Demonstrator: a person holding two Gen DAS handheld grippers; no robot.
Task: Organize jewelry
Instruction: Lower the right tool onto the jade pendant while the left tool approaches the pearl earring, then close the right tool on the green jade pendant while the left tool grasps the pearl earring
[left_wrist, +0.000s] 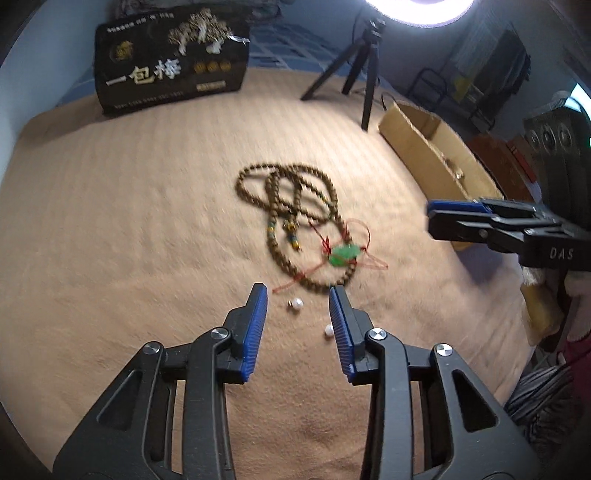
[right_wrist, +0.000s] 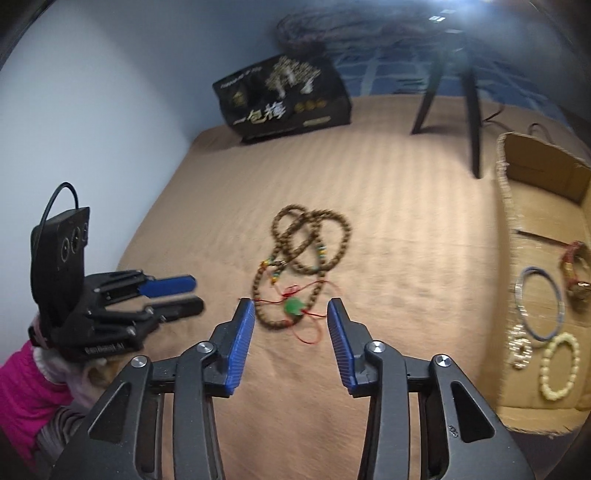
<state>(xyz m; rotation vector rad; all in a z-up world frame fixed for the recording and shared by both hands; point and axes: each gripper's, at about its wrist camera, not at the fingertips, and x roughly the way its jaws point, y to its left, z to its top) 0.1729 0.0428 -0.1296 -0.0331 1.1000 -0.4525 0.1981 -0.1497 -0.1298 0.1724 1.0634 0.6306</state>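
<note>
Wooden bead necklace (right_wrist: 295, 258) tangled mid-frame on tan table (right_wrist: 406, 221), green pendant (right_wrist: 294, 306) nearest. Right gripper (right_wrist: 291, 317) jaws wide, empty; left gripper (left_wrist: 298, 306) likewise, near two pearls (left_wrist: 297, 304). Advice: pinch several strands, lift slowly toward cardboard box (right_wrist: 506, 229) at right.

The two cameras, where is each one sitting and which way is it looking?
Left wrist: sits on the left gripper, looking forward and down at two white pearls and the bead necklace; its own open fingers show, and the right gripper at the right edge.
Right wrist: sits on the right gripper, looking over the necklace toward the cardboard box of bracelets; the left gripper and a pink sleeve show.
Shared: necklace, green pendant, black bag, tripod.
</note>
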